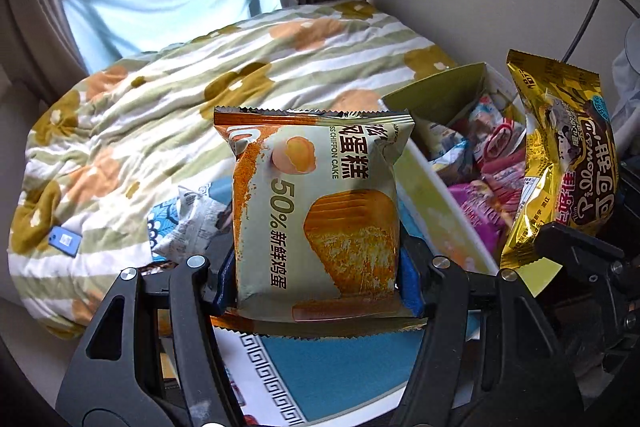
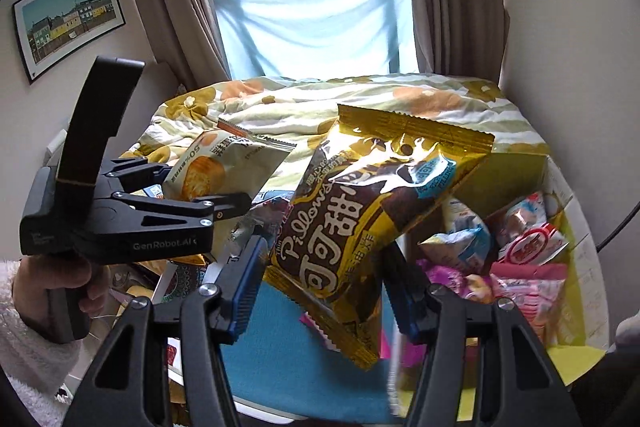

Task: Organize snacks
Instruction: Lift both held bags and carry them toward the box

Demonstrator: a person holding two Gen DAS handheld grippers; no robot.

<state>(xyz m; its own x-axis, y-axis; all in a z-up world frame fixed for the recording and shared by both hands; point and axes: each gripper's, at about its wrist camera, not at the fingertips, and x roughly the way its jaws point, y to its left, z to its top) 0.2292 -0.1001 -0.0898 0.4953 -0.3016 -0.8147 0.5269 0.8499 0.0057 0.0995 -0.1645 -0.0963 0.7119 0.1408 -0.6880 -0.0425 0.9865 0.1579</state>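
My left gripper (image 1: 318, 287) is shut on a pale green and orange chiffon cake packet (image 1: 316, 211) and holds it upright above the table. The packet also shows in the right wrist view (image 2: 224, 167), with the left gripper (image 2: 224, 199) around it. My right gripper (image 2: 324, 295) is shut on a gold and brown cocoa pillow snack bag (image 2: 372, 223), held tilted in the air beside the box. The same bag shows in the left wrist view (image 1: 560, 163) at the right. A yellow-green cardboard box (image 2: 576, 311) holds several wrapped snacks (image 2: 532, 243).
A blue patterned cloth (image 1: 332, 371) covers the table below both grippers. A small white packet (image 1: 188, 223) lies on it at the left. A bed with a flowered quilt (image 1: 160, 99) lies behind. The box (image 1: 444, 95) stands at the right, by the wall.
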